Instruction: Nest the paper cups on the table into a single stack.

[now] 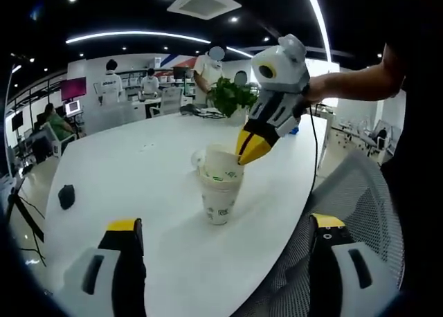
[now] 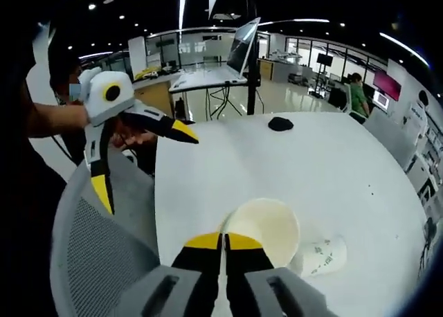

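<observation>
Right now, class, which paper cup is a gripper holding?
The top cup of the stack: the right gripper pinches its rim. The printed bottom cup beneath it stands on the table, with no gripper touching it.

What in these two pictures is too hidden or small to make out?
- Left gripper view: how many paper cups are nested; their rims overlap, and the right hand-held gripper covers part.
- Right gripper view: the top cup's rim where the jaws pinch it.
- Both: the small black object's identity, too small.

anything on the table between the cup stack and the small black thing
Nothing: in the left gripper view, only bare white table separates the cup stack from the small black object.
</observation>
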`<action>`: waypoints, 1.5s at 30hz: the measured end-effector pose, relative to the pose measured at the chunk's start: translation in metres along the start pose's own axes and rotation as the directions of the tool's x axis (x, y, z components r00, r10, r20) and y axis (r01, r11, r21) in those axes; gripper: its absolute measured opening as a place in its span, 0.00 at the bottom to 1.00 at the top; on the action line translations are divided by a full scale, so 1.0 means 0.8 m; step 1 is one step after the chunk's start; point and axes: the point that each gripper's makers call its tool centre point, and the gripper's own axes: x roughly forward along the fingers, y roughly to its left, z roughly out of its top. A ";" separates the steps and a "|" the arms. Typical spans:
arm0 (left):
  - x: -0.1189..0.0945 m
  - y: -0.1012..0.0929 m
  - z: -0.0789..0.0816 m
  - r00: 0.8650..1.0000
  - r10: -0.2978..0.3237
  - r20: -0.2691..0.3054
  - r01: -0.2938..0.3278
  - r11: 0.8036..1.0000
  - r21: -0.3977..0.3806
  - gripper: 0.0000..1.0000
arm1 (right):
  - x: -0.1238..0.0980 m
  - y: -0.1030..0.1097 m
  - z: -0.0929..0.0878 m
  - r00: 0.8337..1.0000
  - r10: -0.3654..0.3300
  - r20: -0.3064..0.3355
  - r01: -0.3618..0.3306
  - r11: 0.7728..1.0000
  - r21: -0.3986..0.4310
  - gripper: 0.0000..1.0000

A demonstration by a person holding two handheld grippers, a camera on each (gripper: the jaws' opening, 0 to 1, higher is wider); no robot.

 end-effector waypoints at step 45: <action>-0.011 0.010 -0.008 0.999 0.036 0.002 -0.036 0.999 -0.018 0.98 | 0.054 0.010 -0.014 0.993 0.093 -0.075 -0.087 0.993 0.074 0.02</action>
